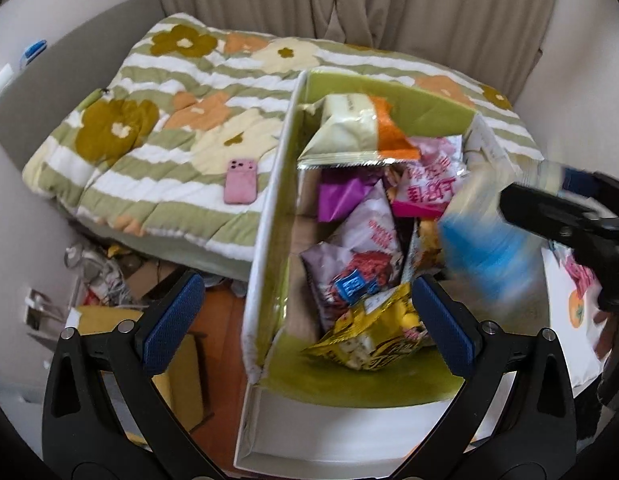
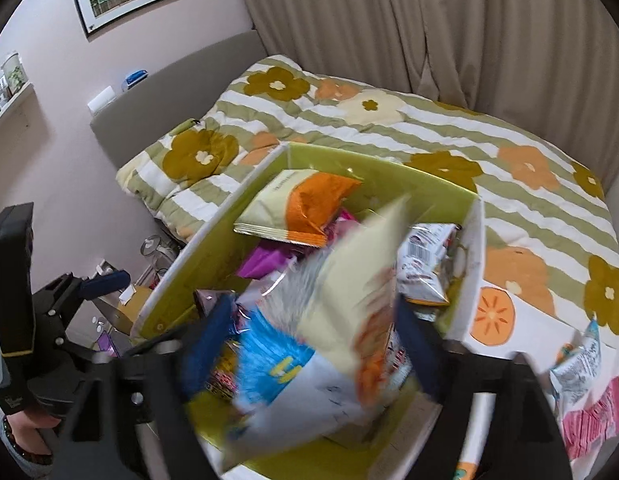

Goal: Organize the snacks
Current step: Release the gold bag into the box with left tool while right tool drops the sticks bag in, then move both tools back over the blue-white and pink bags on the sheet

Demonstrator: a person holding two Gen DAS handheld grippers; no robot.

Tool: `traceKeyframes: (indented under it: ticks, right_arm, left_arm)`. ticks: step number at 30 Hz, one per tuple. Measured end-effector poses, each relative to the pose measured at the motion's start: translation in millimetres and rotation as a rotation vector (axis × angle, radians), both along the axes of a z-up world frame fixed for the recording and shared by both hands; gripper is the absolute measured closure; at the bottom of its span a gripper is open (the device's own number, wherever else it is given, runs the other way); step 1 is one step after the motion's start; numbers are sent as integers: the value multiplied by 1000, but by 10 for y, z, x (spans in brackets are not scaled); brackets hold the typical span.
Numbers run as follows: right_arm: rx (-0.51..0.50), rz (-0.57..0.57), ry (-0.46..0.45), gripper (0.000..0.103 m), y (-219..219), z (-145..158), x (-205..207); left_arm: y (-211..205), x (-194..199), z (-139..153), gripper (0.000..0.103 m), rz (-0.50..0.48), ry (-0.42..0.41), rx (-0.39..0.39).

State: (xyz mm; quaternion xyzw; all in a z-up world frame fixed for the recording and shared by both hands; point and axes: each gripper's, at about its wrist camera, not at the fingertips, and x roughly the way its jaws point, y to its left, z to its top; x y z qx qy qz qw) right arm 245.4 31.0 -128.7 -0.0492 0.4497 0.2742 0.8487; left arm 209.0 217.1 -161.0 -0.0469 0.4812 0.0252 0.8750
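A white box with a green inside (image 1: 269,216) stands on the bed and holds several snack packets, among them a cream-and-orange bag (image 1: 349,128), a purple-grey bag (image 1: 353,256) and a yellow bag (image 1: 373,332). My left gripper (image 1: 305,320) is open and empty at the box's near left corner. My right gripper (image 2: 309,344) holds a blurred blue, white and cream snack bag (image 2: 309,344) over the box (image 2: 181,264); the bag also shows in the left wrist view (image 1: 489,240). How tightly its jaws close is blurred.
A pink phone (image 1: 241,186) lies on the flowered quilt (image 1: 169,120) left of the box. More packets (image 2: 589,392) lie on the box lid at the right. Clutter and cardboard (image 1: 109,280) cover the floor at the left. Curtains (image 2: 429,32) hang behind the bed.
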Motion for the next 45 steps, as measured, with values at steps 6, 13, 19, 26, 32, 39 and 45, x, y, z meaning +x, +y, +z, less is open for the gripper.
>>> traceKeyframes:
  ticks: [6, 13, 19, 26, 32, 39, 45]
  right_arm:
    - [8, -34, -45, 6, -33, 3, -54]
    - [3, -73, -60, 6, -106, 112, -122]
    - [28, -109, -94, 6, -190, 304, -268]
    - [43, -166, -159, 6, -353, 576, -563]
    - [20, -262, -190, 6, -634, 740, -832]
    - [-31, -415, -213, 6, -1002, 775, -1156]
    - [-42, -522, -219, 6, -1272, 784, -1376]
  left_arm:
    - [7, -44, -43, 0, -3, 5, -19]
    - [-67, -128, 112, 0, -27, -33, -7]
    - [-115, -284, 366, 0, -33, -89, 22]
    - [-215, -535, 668, 0, -45, -153, 27]
    - [-392, -698, 872, 0, -68, -204, 29]
    - [-696, -804, 969, 0, -149, -244, 24]
    - [-1008, -812, 1013, 0, -243, -263, 23]
